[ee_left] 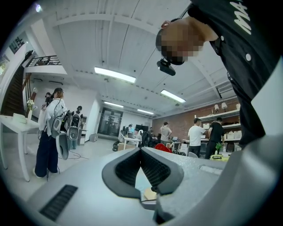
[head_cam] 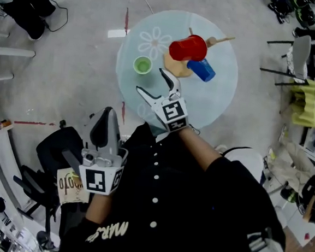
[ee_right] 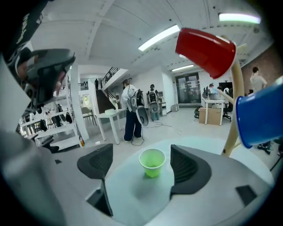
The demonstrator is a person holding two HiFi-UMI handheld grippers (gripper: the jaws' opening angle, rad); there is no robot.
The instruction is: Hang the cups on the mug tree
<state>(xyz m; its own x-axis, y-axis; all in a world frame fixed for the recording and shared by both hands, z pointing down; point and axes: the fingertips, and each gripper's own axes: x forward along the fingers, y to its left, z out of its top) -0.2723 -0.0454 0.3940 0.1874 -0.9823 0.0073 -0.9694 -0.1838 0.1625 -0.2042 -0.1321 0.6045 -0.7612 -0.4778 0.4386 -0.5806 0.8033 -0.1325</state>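
A green cup (head_cam: 142, 65) stands upright on the round glass table (head_cam: 220, 101). The wooden mug tree (head_cam: 175, 67) carries a red cup (head_cam: 188, 47) and a blue cup (head_cam: 201, 69). My right gripper (head_cam: 150, 79) is open just short of the green cup, with nothing between its fingers. In the right gripper view the green cup (ee_right: 152, 162) sits ahead between the spread jaws of the gripper (ee_right: 140, 153); the red cup (ee_right: 205, 50) and blue cup (ee_right: 258, 117) hang on the tree (ee_right: 233, 106) to the right. My left gripper (head_cam: 108, 112) is held off the table by my body, shut and empty (ee_left: 140, 151).
A black chair (head_cam: 56, 152) stands left of me on the floor. A yellow-green stool (head_cam: 307, 100) and clutter sit to the right of the table. Several people (ee_left: 51, 128) and a white table (ee_right: 108, 115) are in the room behind.
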